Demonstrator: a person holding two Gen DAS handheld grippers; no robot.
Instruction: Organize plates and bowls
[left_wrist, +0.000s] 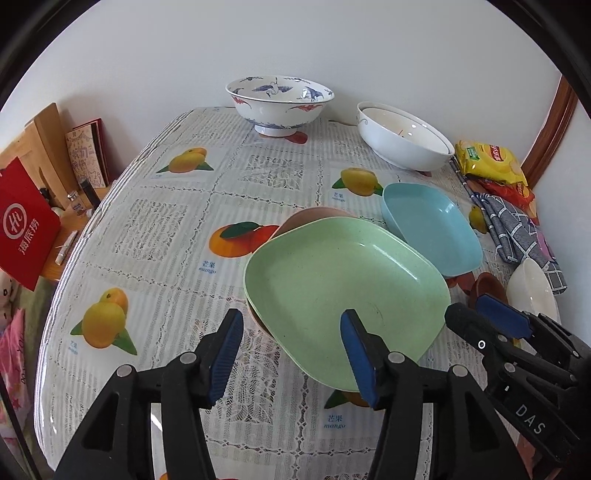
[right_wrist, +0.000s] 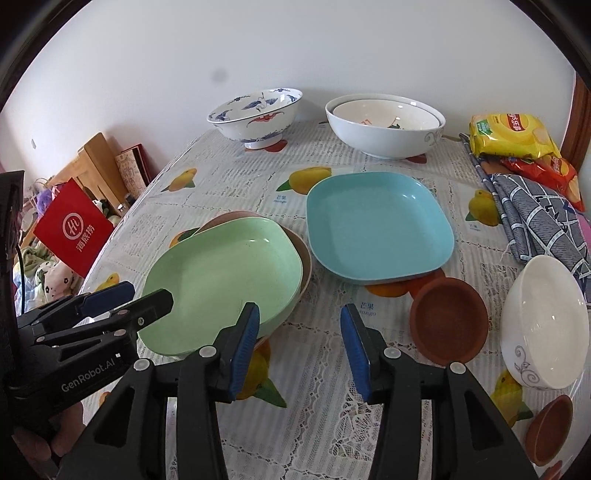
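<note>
A green plate (left_wrist: 343, 288) lies on a pink plate (left_wrist: 314, 214) at the table's middle; both show in the right wrist view, green (right_wrist: 221, 284) over pink (right_wrist: 304, 258). A blue plate (left_wrist: 432, 229) (right_wrist: 376, 225) lies to their right. My left gripper (left_wrist: 291, 350) is open and empty, its right finger over the green plate's near rim. My right gripper (right_wrist: 301, 347) is open and empty above the tablecloth between the green plate and a small brown dish (right_wrist: 448, 317). A white bowl (right_wrist: 543, 321) is at the right.
A blue-patterned bowl (right_wrist: 255, 114) and nested white bowls (right_wrist: 384, 125) stand at the back by the wall. Snack bags (right_wrist: 513, 136) and a checked cloth (right_wrist: 535, 218) lie at the right edge. Another brown dish (right_wrist: 550, 428) is near right. A red card (left_wrist: 22, 225) stands beyond the left edge.
</note>
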